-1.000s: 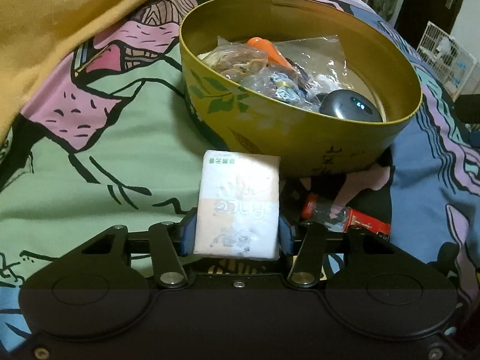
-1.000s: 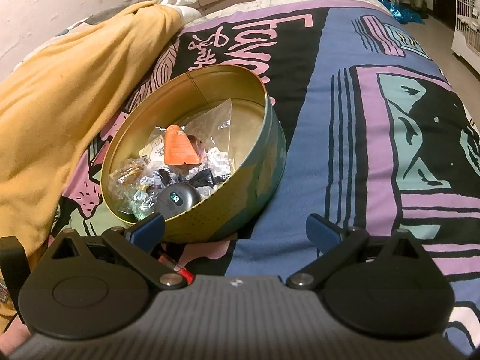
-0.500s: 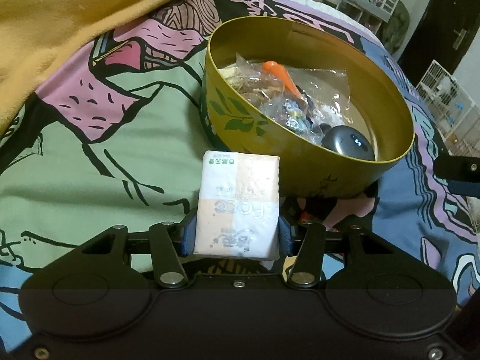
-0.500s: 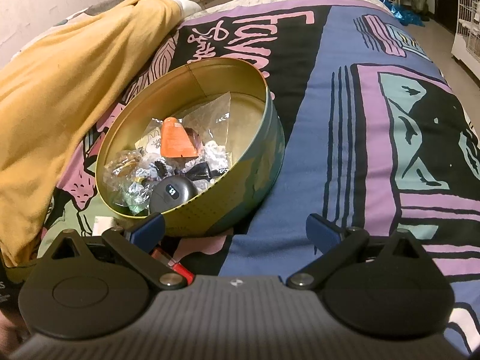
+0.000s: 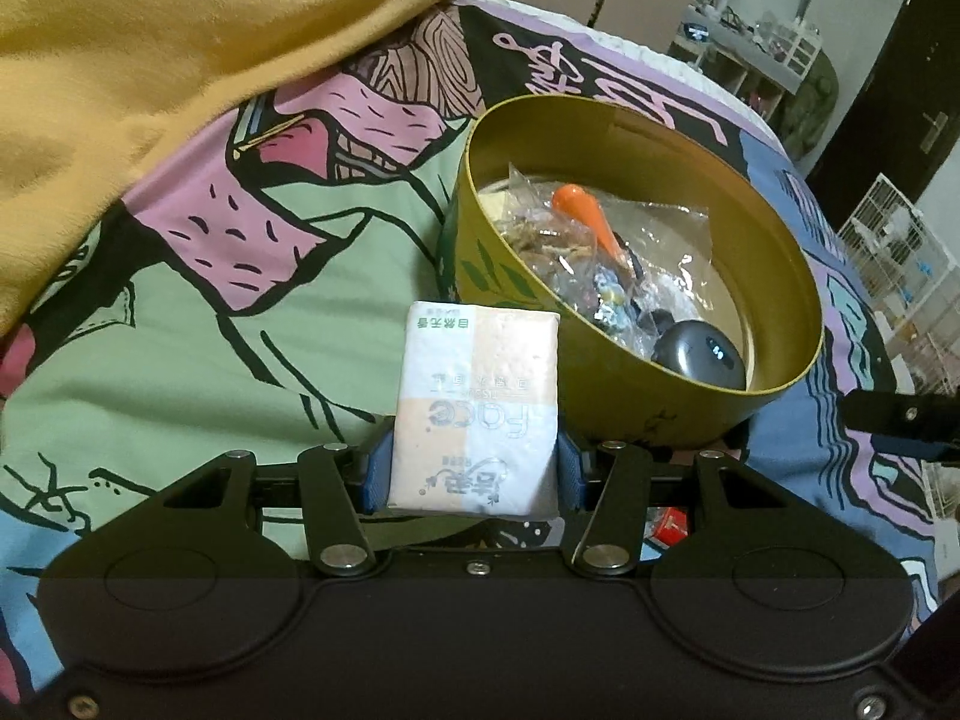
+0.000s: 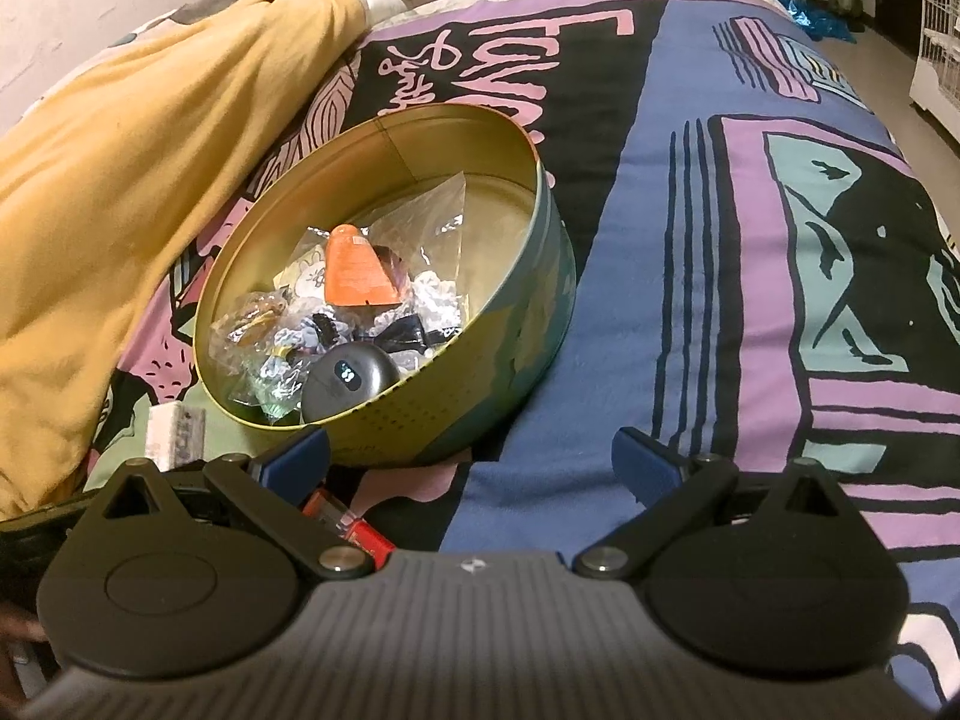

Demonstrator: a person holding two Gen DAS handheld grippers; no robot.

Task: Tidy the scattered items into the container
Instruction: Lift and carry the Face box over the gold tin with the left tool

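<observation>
My left gripper (image 5: 474,474) is shut on a white and peach tissue pack (image 5: 477,408) and holds it above the bedspread, just left of and in front of the round gold tin (image 5: 690,396). The pack's end also shows in the right wrist view (image 6: 174,435). The tin (image 6: 480,420) holds clear plastic bags, an orange piece (image 6: 354,267) and a dark grey oval case (image 6: 348,378). My right gripper (image 6: 474,462) is open and empty, low in front of the tin. A small red item (image 6: 354,531) lies on the bed under its left finger.
A yellow blanket (image 5: 150,60) is heaped on the left of the patterned bedspread (image 6: 750,270). The right gripper's finger (image 5: 900,420) shows at the right edge of the left wrist view. Shelves, a dark door and a white wire crate (image 5: 900,240) stand beyond the bed.
My left gripper has risen and moved left with the tissue pack, so the tin now sits further right and lower. The right gripper has barely moved; the pack has come into its view.
</observation>
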